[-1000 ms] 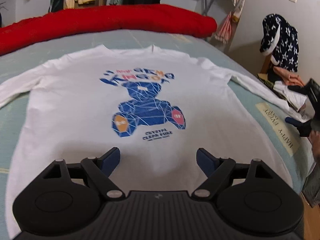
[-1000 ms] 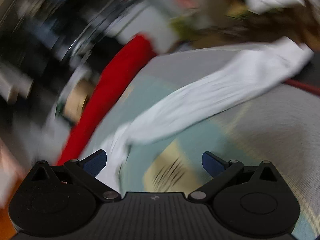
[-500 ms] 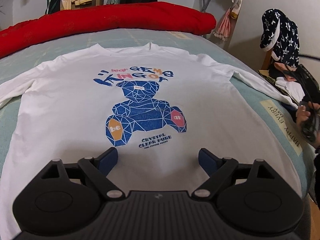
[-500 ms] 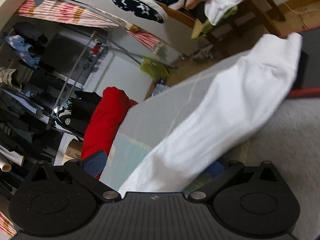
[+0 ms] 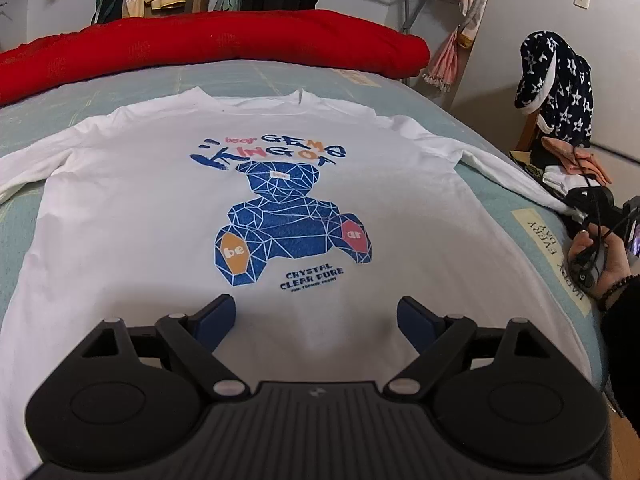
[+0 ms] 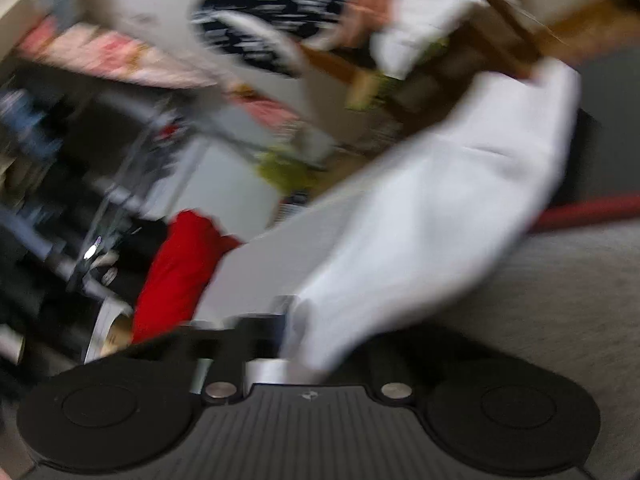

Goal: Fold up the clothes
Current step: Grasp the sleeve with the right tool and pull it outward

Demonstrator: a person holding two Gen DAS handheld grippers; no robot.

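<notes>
A white long-sleeved shirt point(image 5: 140, 208) with a blue bear print lies flat, front up, on the bed. My left gripper point(image 5: 316, 316) hovers open over its lower hem, with nothing between the blue pads point(image 5: 214, 320). The shirt's right sleeve point(image 5: 512, 176) stretches to the bed's right edge, where a hand point(image 5: 592, 256) holds the other gripper at the cuff. The right wrist view is blurred by motion. There my right gripper point(image 6: 296, 344) has its fingers drawn together on the white sleeve point(image 6: 440, 208), which runs up and to the right from them.
A red quilt point(image 5: 200, 48) lies rolled along the far side of the pale green bed sheet point(image 5: 500, 216). Beyond the right edge stands a chair with a dark star-patterned garment point(image 5: 556, 84) and folded clothes. Racks of hanging clothes line the back wall.
My right gripper went from open around the sleeve to shut on it, and its view is now blurred by movement. The left gripper stays open, hardly moved.
</notes>
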